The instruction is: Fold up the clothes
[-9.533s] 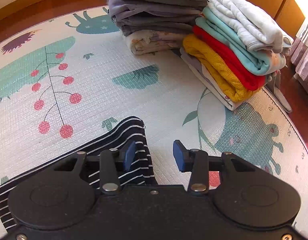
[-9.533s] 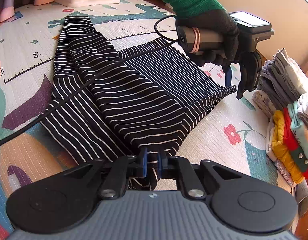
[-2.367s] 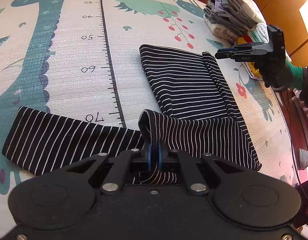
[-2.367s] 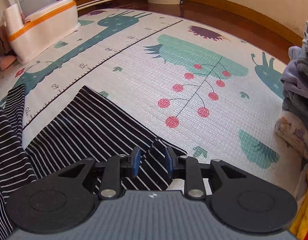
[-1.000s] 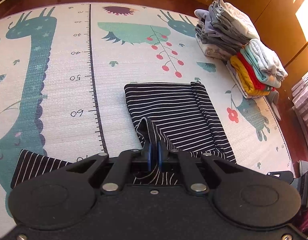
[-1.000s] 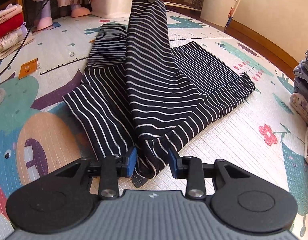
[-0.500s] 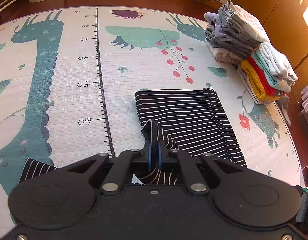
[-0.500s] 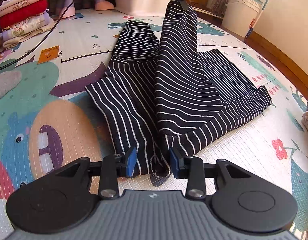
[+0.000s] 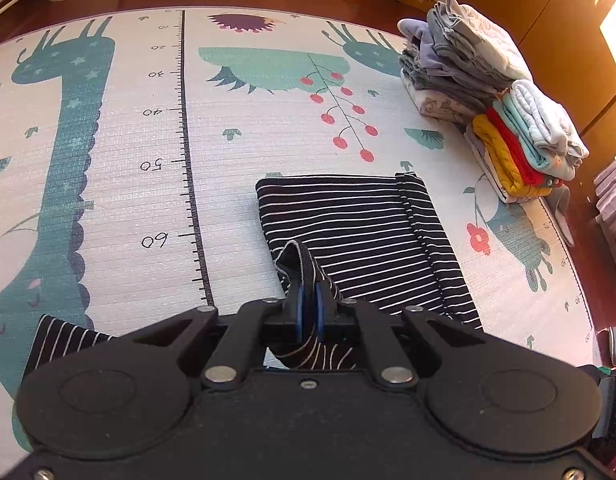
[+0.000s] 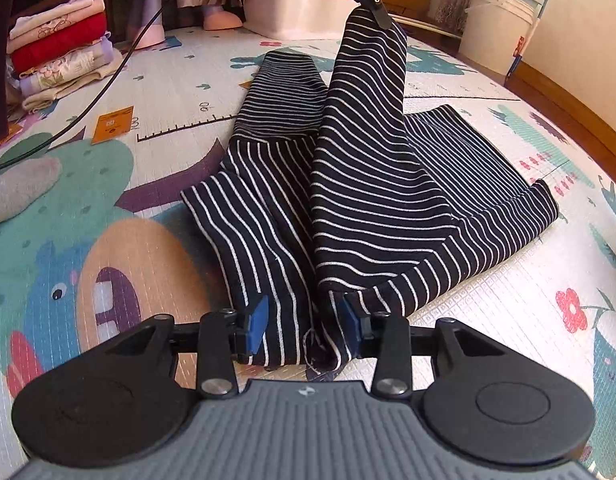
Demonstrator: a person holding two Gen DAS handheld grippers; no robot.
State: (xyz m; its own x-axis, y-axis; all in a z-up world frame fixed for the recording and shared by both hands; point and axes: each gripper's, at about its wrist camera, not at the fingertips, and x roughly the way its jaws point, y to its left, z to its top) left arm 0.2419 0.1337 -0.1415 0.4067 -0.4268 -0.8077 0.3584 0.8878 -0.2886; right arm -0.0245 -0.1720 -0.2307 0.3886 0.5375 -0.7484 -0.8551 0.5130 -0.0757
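Garment (image 10: 372, 184), one, striped: left gripper (image 9: 308, 312) clamps it, right gripper (image 10: 303, 326) gapes.

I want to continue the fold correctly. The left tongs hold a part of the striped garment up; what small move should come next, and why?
Probably carry the left tongs forward and lower the pinched fabric onto the flat part of the striped garment. They are shut on a lifted edge, while the right tongs stand open around the near hem on the mat, so the fold is not yet laid down.
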